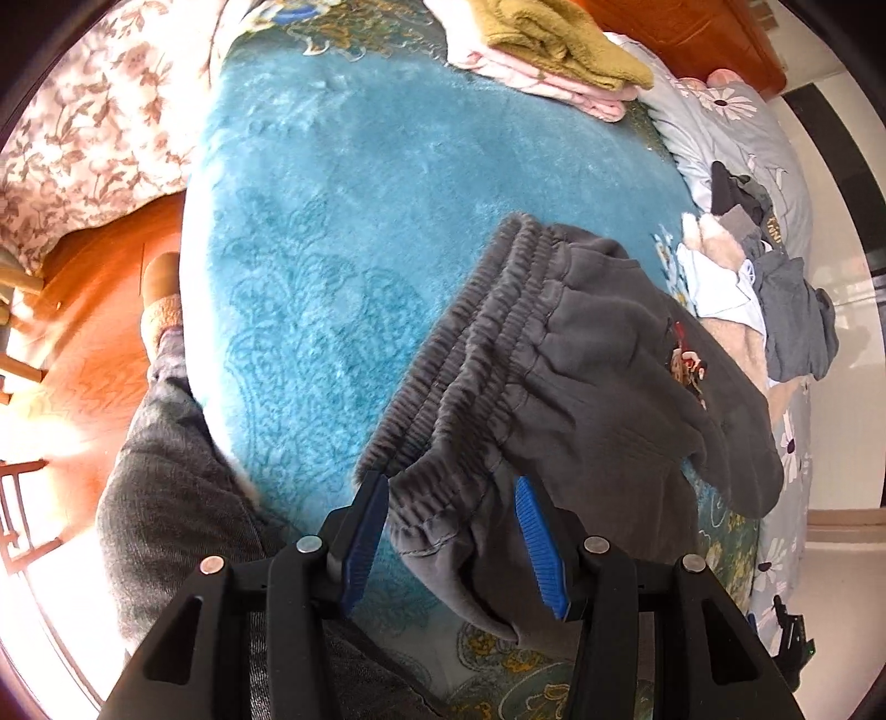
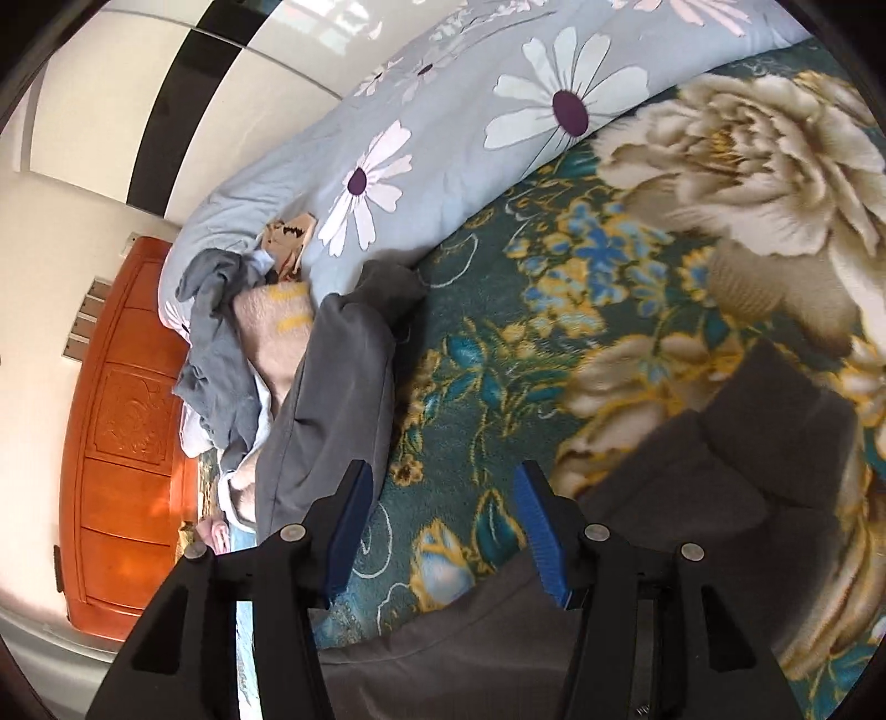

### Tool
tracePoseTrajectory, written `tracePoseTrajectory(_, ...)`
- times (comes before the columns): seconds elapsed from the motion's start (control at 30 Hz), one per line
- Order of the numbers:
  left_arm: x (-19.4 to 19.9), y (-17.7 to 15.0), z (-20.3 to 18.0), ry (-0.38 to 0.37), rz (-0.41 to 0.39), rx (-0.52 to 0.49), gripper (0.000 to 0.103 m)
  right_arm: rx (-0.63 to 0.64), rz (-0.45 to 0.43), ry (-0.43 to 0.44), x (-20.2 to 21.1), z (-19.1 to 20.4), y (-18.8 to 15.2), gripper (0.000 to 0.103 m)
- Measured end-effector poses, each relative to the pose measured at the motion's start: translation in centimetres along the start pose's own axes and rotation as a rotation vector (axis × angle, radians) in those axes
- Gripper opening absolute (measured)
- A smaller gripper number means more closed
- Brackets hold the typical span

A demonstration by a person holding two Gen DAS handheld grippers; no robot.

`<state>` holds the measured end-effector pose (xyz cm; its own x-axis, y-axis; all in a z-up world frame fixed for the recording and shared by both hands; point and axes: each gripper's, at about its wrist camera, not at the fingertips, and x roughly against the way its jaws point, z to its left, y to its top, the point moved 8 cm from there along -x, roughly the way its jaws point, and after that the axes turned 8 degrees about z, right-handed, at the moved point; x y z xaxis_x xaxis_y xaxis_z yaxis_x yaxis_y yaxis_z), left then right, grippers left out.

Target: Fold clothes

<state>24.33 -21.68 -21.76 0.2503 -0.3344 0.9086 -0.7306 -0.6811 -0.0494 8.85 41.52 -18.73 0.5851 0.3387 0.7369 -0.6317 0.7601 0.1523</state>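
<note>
Dark grey sweatpants (image 1: 559,354) with a ribbed elastic waistband lie on the teal plush blanket (image 1: 343,183) on the bed. My left gripper (image 1: 451,545) is open, its blue-padded fingers on either side of a bunched corner of the waistband, not closed on it. In the right wrist view my right gripper (image 2: 443,531) is open and empty above the floral blanket (image 2: 554,310); the grey pants fabric (image 2: 476,637) lies below and to the right of it.
A folded stack with an olive towel (image 1: 559,39) on pink cloth sits at the far edge. A pile of unfolded clothes (image 2: 249,354) lies against a daisy-print duvet (image 2: 443,127). An orange wooden headboard (image 2: 116,432) and the person's grey-clad leg (image 1: 166,498) are nearby.
</note>
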Motion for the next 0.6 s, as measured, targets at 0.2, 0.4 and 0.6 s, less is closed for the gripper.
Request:
tracePoseTrajectory(0.2, -1.1, -1.2, 1.8, -0.054, 0.059, 0.084, 0.055, 0.028, -0.017, -0.044, 3.1, -1.3, -0.9, 0.055)
tracePoseTrajectory(0.4, -4.2, -2.9, 0.0, 0.018, 0.111, -0.001, 0.055, -0.037, -0.068, -0.12, 7.5, -6.4, -1.1, 0.055)
tracePoseTrajectory(0.6, -5.3, -2.3, 0.3, 0.052, 0.11, 0.015, 0.055, -0.14, -0.039, -0.182, 9.4, -13.0, -3.5, 0.055)
